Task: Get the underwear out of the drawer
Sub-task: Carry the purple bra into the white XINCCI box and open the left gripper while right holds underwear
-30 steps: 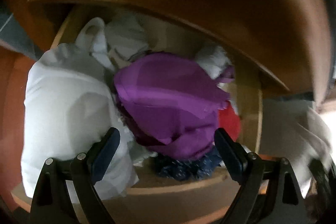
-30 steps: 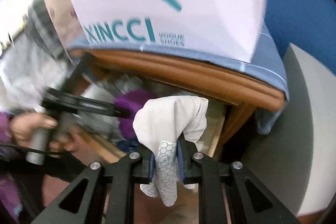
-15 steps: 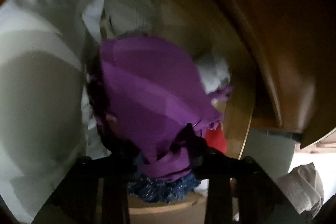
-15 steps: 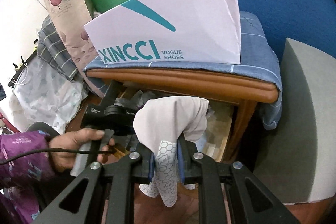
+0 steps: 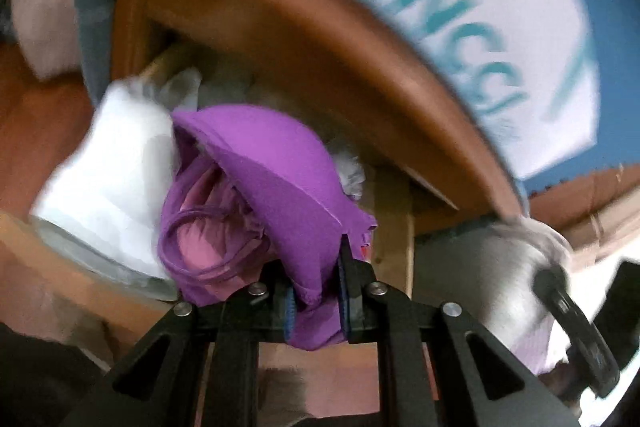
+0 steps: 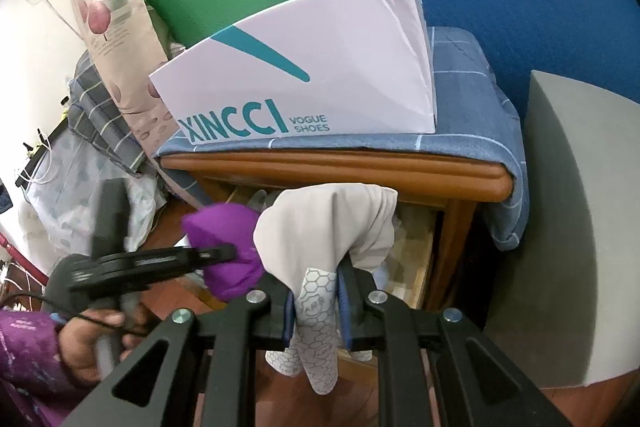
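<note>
Left gripper: jaws just drawn in and clamped on the purple underwear, which is lifted above the open drawer.
Right gripper: narrow, pinched on a pale grey garment with a honeycomb print, held in front of the drawer.
Drawer contents: white cloth is seen at the left; the rest is probably more clothing, blurred.
Cabinet top: a white shoe box rests on a blue cloth.

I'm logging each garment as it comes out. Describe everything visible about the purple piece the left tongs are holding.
The purple garment is soft, stretchy-looking cloth, with a rounded cup on top, a paler pink inner side and thin looped straps. The left tongs, whose jaws have just been closing, pinch its lower edge, which hangs bunched below them. It is lifted above the drawer and brushes a white cloth beside it.
</note>
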`<action>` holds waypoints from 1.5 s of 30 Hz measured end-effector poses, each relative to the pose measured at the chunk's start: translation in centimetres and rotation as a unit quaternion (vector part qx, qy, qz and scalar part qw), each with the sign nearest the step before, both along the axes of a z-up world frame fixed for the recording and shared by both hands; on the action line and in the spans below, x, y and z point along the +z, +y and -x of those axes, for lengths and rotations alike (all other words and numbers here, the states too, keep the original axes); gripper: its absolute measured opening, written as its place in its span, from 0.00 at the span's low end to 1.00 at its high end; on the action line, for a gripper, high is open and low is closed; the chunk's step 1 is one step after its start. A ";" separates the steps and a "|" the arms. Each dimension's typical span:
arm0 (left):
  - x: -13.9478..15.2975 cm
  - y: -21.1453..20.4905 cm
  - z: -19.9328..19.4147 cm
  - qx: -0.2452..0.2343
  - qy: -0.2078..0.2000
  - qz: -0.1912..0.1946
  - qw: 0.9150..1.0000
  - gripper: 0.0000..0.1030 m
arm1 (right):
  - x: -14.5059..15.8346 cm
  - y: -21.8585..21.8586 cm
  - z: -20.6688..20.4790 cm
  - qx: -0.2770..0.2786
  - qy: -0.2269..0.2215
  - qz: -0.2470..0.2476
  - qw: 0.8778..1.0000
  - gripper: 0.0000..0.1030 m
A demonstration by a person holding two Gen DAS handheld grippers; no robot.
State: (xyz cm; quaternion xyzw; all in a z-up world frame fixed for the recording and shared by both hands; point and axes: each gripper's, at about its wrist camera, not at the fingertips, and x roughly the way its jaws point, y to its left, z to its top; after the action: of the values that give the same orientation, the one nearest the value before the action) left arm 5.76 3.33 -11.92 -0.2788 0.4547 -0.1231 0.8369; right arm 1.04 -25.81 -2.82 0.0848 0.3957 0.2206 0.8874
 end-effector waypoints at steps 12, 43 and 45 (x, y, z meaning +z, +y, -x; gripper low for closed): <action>12.1 2.2 6.7 -0.035 -0.139 -0.034 0.989 0.14 | 0.4 0.1 0.2 -0.002 -0.007 -0.019 1.000 0.16; 24.4 -6.3 -15.1 -0.116 -0.137 -0.115 0.977 0.14 | 1.5 -1.3 0.8 0.001 -0.031 -0.070 0.997 0.16; 23.1 -6.4 -16.5 -0.115 -0.124 -0.123 0.978 0.14 | 1.5 -1.3 0.8 0.001 -0.029 -0.072 0.997 0.16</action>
State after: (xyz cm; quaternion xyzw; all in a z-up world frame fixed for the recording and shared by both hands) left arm 22.28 -3.04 11.17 -0.1020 0.3879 -0.1951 0.8950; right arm 0.28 -27.11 -1.32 0.1411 0.3528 0.2519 0.8900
